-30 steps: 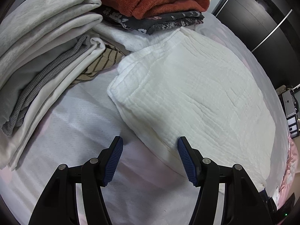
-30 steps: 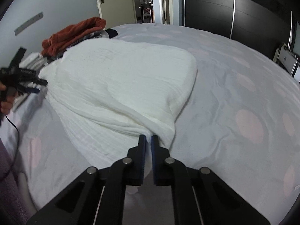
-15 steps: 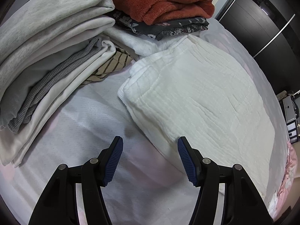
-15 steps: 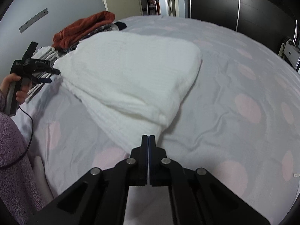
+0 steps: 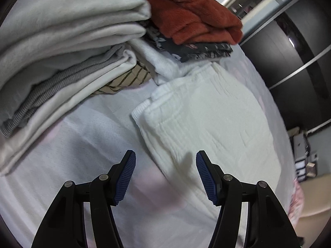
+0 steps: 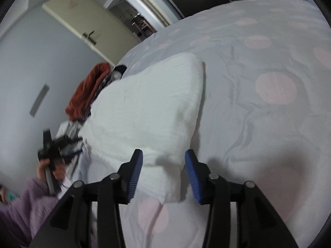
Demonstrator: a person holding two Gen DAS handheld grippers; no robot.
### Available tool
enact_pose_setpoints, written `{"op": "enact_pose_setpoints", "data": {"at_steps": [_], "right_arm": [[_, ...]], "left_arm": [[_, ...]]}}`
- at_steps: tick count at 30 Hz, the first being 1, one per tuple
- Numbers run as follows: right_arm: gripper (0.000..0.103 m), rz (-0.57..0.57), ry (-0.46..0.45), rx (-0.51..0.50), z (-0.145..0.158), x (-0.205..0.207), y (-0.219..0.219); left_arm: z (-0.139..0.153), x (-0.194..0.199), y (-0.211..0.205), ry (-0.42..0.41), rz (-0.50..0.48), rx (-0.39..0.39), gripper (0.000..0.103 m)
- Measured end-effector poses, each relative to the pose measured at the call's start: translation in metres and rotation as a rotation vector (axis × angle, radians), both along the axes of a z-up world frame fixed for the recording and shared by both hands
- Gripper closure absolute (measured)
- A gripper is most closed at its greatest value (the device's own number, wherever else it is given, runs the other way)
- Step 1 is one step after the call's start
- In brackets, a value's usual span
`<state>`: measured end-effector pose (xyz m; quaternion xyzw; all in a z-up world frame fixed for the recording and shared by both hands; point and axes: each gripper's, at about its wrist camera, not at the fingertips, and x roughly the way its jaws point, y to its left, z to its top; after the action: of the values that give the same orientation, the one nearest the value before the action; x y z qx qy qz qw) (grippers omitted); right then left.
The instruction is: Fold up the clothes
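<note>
Hovering with both sets of fingers spread and empty, your right gripper [image 6: 163, 171] straddled the white cloth's [image 6: 149, 111] near corner; a shallow pinch risked peeling only its top layer, undoing the fold.

White crinkled cloth [image 5: 211, 124] I'm folding lies flat on the bed [image 5: 72, 148], folded into a thick multi-layer rectangle, ribbed hem edge at its near-left corner. From my right view the same cloth [image 6: 149, 111] looks puffy, with one corner drooping toward me. Beside it, at the far-left, are stacked folded clothes: light grey sweatshirt [image 5: 62, 24] on top of a grey ribbed piece [image 5: 62, 82], striped beige garment [image 5: 126, 80] under those, rust fleece [image 5: 186, 12] over a dark floral piece [image 5: 196, 49].
</note>
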<state>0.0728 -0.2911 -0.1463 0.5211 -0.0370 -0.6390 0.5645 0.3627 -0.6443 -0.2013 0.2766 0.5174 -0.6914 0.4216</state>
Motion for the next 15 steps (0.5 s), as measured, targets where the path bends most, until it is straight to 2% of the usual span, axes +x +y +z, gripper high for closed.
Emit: {"op": "enact_pose_setpoints", "data": {"at_steps": [3,8,11,15], "right_arm": [[0.059,-0.034,-0.082,0.005,-0.014,-0.011,-0.008],[0.059,-0.054,-0.185,0.025,-0.038,-0.018,-0.017],[0.059,-0.042,-0.201,0.043,-0.049,-0.014,-0.023],[0.06,-0.025,-0.164,0.043,-0.05,-0.007,-0.028]], "left_arm": [[-0.006,-0.001,-0.006,0.017,0.019,0.018,0.036],[-0.009,-0.021,-0.01,-0.064,-0.021,-0.033,0.035],[-0.01,-0.033,-0.012,-0.112,-0.044,-0.064,0.033],[-0.012,-0.048,-0.015,-0.176,-0.076,-0.104,0.035]]}}
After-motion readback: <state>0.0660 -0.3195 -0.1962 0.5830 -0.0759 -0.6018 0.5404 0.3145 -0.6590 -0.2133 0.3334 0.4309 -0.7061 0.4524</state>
